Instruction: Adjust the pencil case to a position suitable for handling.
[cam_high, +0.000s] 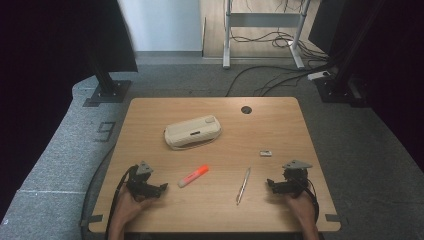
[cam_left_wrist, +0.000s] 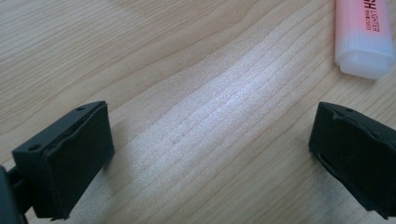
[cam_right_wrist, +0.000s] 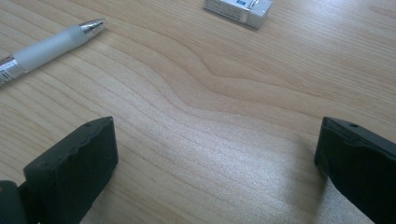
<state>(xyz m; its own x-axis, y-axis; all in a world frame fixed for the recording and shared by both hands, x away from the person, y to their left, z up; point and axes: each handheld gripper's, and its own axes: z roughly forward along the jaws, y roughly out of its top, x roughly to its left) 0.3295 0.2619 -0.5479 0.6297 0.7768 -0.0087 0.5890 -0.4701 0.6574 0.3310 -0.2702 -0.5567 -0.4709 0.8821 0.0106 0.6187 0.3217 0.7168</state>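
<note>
Both tools sit low at the near edge of the desk (cam_high: 150, 112), jaws spread wide, nothing between them. Left tool (cam_high: 161, 188) is just beside the orange highlighter (cam_high: 193, 176) — right tool (cam_high: 270, 184) is near the pen (cam_high: 243, 185) and the small eraser (cam_high: 265, 153). Cream pencil case (cam_high: 193, 131) lies mid-desk, well apart.
</note>
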